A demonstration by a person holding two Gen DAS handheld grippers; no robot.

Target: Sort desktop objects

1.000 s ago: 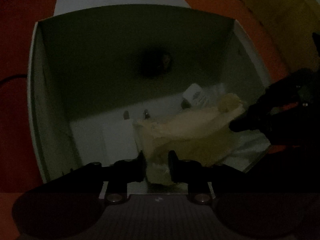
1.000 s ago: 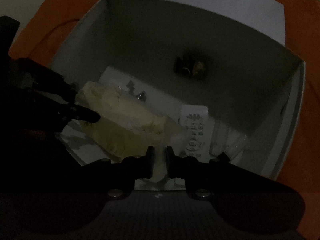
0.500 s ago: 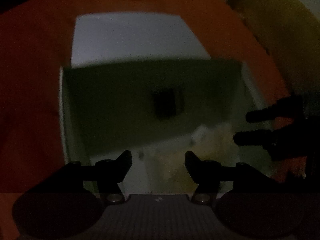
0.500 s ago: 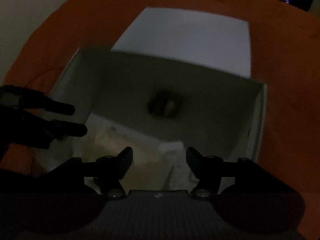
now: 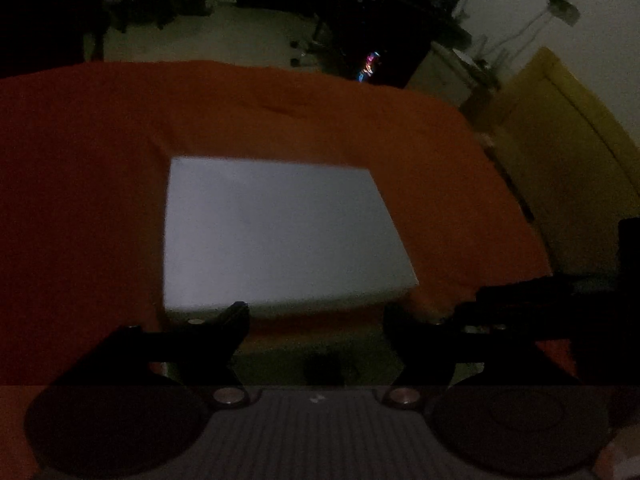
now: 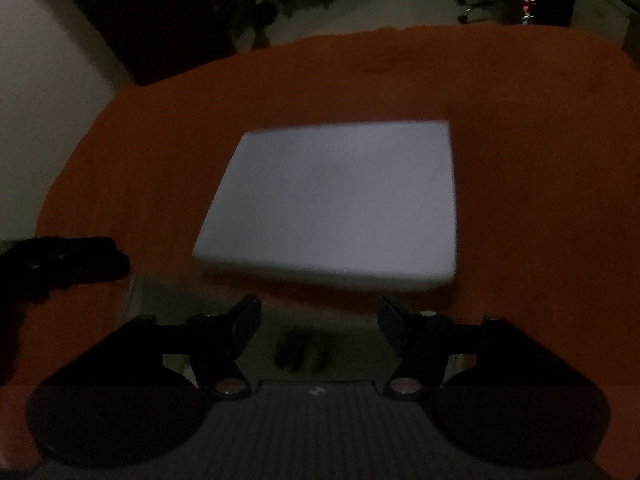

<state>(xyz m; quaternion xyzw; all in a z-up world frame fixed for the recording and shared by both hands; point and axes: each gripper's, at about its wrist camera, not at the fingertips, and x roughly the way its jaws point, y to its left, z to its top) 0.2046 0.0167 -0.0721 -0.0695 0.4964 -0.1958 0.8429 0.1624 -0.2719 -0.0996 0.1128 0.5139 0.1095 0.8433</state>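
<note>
Both tongs, left (image 5: 316, 320) and right (image 6: 320, 312), have just been opening, empty; lid (image 6: 336, 200) lies ahead of them.

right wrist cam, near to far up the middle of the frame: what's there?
right gripper, jaws open and empty → dim far wall of the open box → strip of orange cloth → white lid → more orange cloth → dark room floor.
</note>
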